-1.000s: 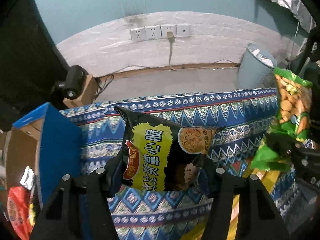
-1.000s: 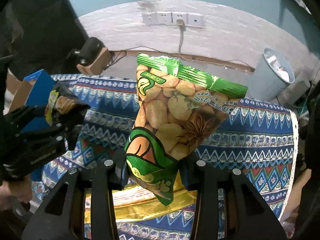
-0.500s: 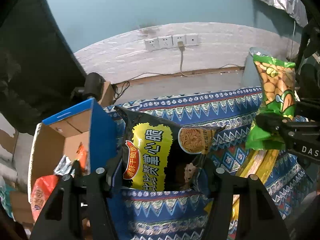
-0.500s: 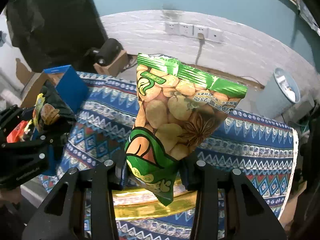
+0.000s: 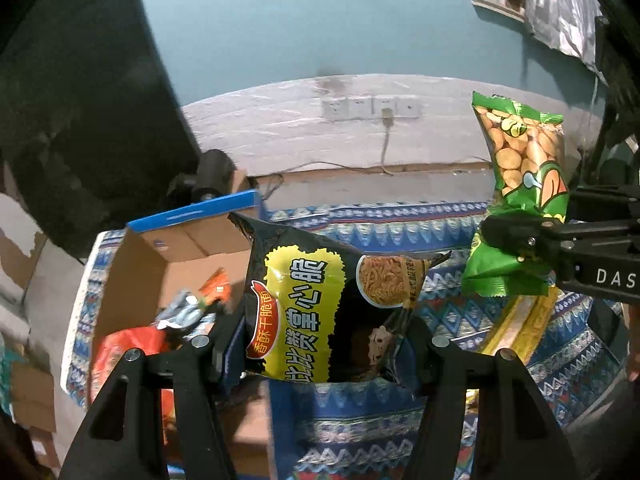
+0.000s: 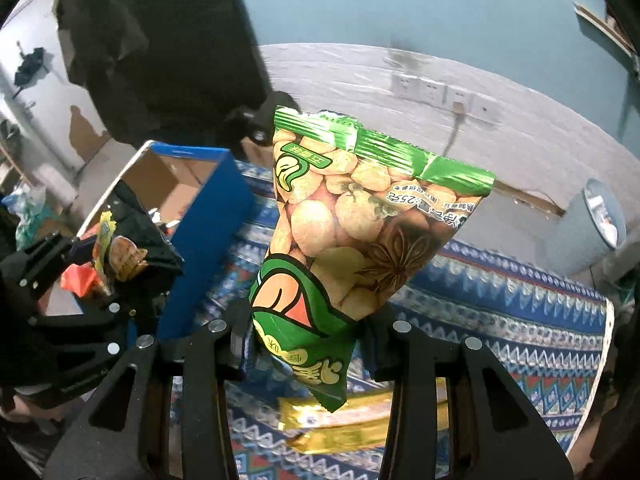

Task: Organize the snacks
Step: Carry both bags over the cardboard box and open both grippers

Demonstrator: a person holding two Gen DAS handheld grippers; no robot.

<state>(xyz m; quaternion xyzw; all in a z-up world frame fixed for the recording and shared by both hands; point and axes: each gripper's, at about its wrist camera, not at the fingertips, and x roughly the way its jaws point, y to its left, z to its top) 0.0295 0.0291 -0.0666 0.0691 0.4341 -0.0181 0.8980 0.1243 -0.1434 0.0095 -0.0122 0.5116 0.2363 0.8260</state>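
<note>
Both grippers have swung toward the cardboard box (image 5: 172, 240): left gripper (image 5: 324, 344) clamps the black noodle packet (image 5: 320, 304), right gripper (image 6: 308, 332) the green bean bag (image 6: 352, 240).

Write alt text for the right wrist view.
The right gripper holds a green snack bag above a patterned cloth. To the left, the left gripper carries a black packet beside an open cardboard box.
</note>
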